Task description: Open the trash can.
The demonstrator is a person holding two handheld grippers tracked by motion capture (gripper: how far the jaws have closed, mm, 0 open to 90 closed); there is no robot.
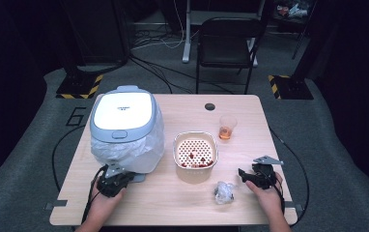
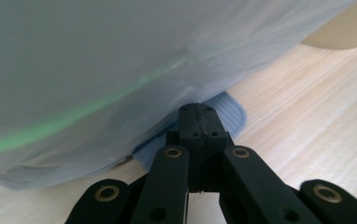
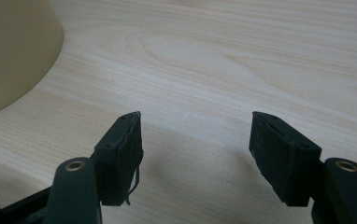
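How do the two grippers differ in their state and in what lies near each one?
The left gripper has its jaws shut together, while the right gripper has its jaws open with nothing between them. The left gripper's tips sit at the pedal under the bagged bin; the right gripper is over bare table, near the crumpled wrapper. Both are black and hand-held.

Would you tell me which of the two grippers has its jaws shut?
The left gripper, down by the bin's blue pedal, has its jaws pressed together. The right gripper holds its jaws apart over bare table.
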